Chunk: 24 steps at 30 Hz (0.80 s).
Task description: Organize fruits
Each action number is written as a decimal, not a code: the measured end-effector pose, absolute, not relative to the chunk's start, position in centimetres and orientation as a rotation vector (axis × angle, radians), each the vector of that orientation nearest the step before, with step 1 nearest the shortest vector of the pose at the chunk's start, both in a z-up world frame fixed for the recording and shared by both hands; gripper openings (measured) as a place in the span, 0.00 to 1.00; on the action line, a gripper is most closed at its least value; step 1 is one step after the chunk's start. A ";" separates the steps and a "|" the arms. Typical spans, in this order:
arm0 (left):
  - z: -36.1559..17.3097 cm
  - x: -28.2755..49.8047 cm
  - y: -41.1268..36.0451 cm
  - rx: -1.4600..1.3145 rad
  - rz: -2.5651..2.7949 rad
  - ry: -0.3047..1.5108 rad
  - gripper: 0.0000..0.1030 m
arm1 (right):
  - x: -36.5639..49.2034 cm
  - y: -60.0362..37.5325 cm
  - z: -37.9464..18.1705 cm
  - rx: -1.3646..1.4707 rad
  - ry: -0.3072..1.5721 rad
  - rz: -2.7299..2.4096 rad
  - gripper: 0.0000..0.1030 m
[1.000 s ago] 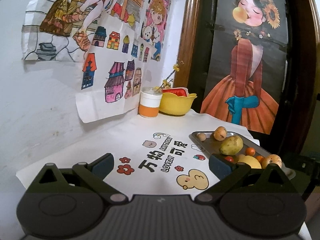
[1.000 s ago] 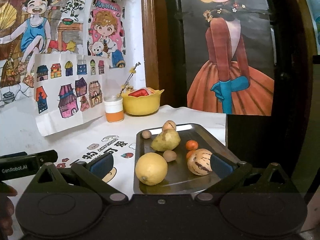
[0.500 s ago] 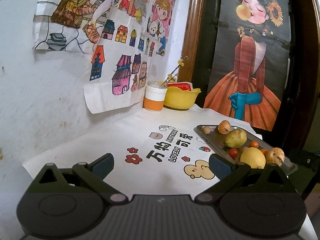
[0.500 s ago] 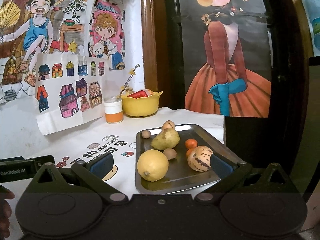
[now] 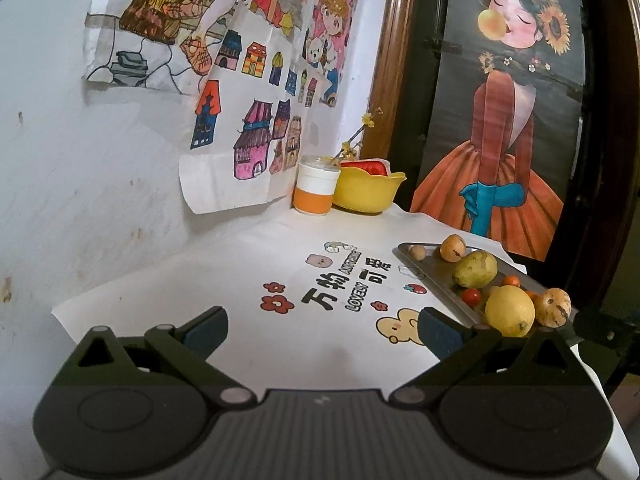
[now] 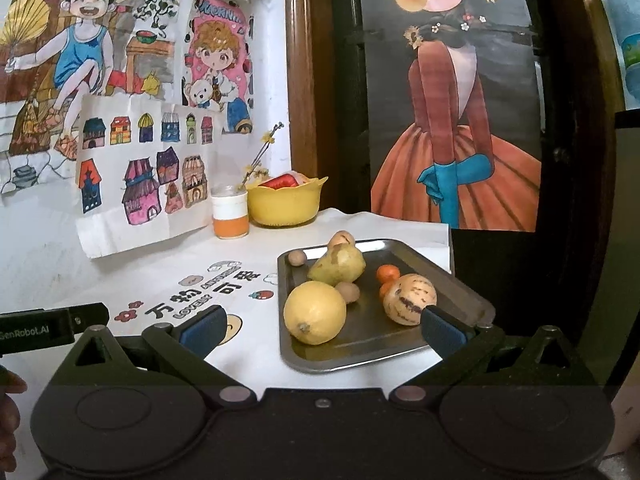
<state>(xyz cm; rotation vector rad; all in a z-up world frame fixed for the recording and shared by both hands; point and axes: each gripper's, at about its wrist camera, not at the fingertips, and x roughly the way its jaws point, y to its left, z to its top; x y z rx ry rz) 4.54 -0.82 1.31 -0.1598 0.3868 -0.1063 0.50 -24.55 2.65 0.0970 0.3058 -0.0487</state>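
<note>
Left wrist view: the left gripper (image 5: 322,330) is spread wide and empty over a white printed tablecloth (image 5: 224,280). The metal tray (image 5: 436,276) of fruit lies at right, beside its right finger.

Right wrist view: the right gripper (image 6: 320,326) is spread and empty, just before the tray (image 6: 444,272); a lemon (image 6: 315,312) lies between its fingers. A yellow bowl (image 6: 285,207) stands behind, by the drawing-covered wall (image 6: 280,92).

A yellow lemon (image 6: 315,312) and a tan, purple-streaked melon (image 6: 410,299) are sitting on the grey metal tray (image 6: 448,280) (small oranges (image 6: 388,273) are showing behind); the bowl (image 6: 285,206) is glowing yellow.
</note>
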 end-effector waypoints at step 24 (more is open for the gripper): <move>0.2 3.7 -0.1 -0.153 -0.098 0.407 1.00 | -0.2 -23.6 1.2 0.089 0.318 -0.052 1.00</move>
